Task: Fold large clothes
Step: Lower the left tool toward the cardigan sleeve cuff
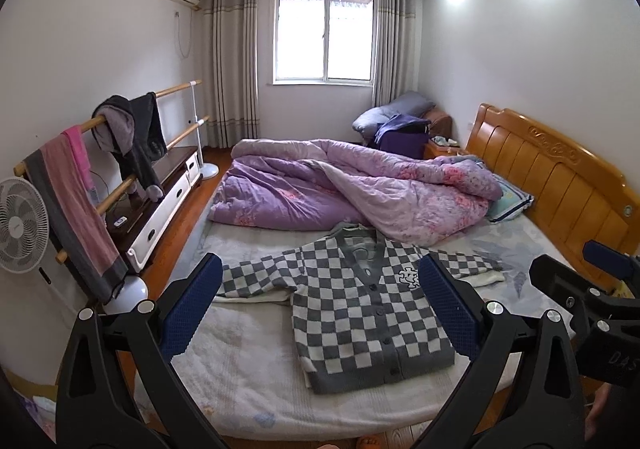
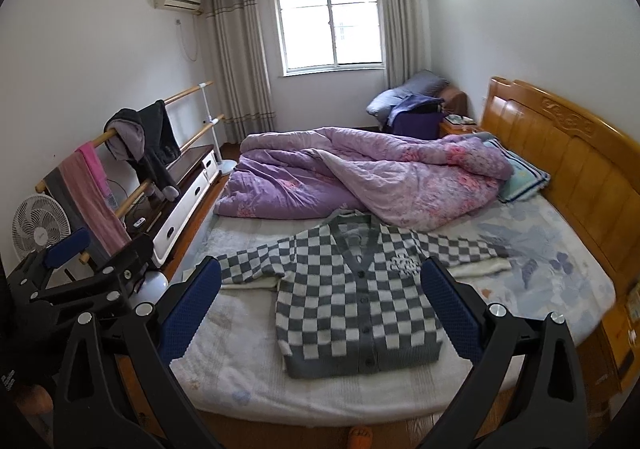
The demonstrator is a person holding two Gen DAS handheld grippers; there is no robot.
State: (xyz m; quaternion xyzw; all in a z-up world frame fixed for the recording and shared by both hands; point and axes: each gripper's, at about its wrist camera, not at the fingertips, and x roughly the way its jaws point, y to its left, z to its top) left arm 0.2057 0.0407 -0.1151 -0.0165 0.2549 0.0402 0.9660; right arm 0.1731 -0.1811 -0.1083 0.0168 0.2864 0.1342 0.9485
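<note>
A grey and white checkered cardigan (image 1: 360, 301) lies flat and buttoned on the bed, front up, sleeves spread to both sides; it also shows in the right wrist view (image 2: 356, 305). My left gripper (image 1: 320, 313) is open and empty, held above the near side of the bed with the cardigan between its blue pads (image 1: 192, 309). My right gripper (image 2: 320, 313) is open and empty at about the same height, and shows at the right edge of the left wrist view (image 1: 600, 289). The left gripper shows at the left of the right wrist view (image 2: 80, 269).
A crumpled purple quilt (image 1: 352, 189) covers the far half of the bed, touching the cardigan's collar. A wooden headboard (image 1: 560, 177) stands on the right with a pillow (image 1: 508, 201). At left are a fan (image 1: 20, 225), a clothes rail (image 1: 120, 153) and a low cabinet (image 1: 168, 201).
</note>
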